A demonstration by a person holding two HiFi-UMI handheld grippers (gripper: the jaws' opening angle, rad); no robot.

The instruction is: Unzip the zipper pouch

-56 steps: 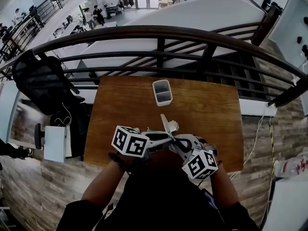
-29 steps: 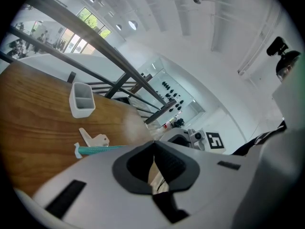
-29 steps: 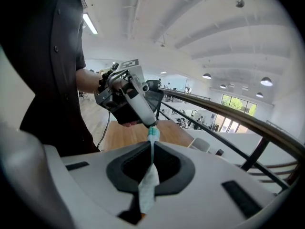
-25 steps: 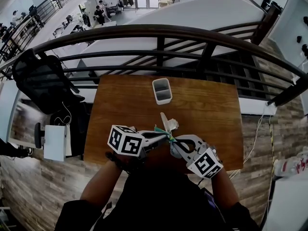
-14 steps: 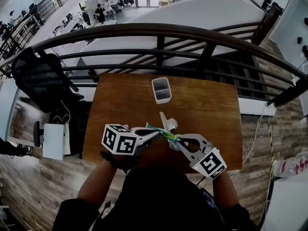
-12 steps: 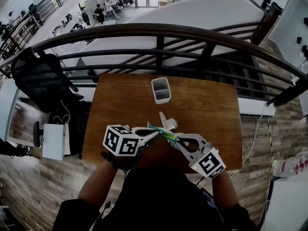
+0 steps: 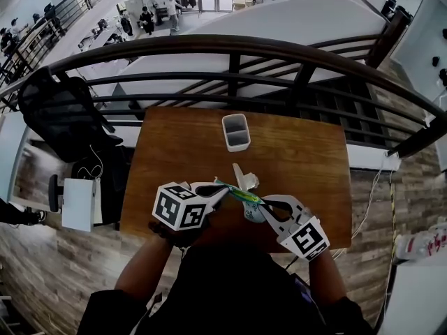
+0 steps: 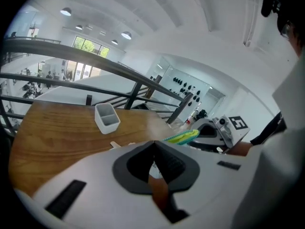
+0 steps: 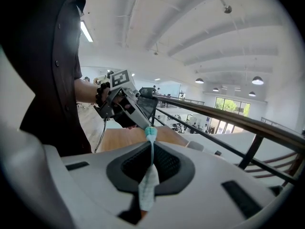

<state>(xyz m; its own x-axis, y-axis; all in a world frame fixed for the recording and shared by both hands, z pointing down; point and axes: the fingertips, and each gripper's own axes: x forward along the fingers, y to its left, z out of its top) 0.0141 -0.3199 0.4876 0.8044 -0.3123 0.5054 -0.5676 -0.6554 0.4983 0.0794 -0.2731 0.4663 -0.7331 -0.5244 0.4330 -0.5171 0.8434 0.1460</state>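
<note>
The zipper pouch (image 7: 238, 192), green and yellow, hangs stretched in the air between my two grippers, over the near edge of the wooden table (image 7: 181, 152). My left gripper (image 7: 225, 187) is shut on its left end. In the left gripper view a brown tab (image 8: 159, 194) shows between the shut jaws, and the pouch (image 8: 183, 137) runs off to the right. My right gripper (image 7: 250, 206) is shut on the other end. In the right gripper view a pale strip of the pouch (image 9: 148, 182) is pinched between the jaws.
A white two-part container (image 7: 236, 132) stands near the table's far edge. A small white object (image 7: 244, 179) lies on the table just beyond the pouch. A dark railing (image 7: 230, 54) runs behind the table. A black backpack (image 7: 59, 117) sits to the left.
The grippers have drawn a little apart, so the pouch now shows stretched between them. Both stay shut over the table's near edge.
</note>
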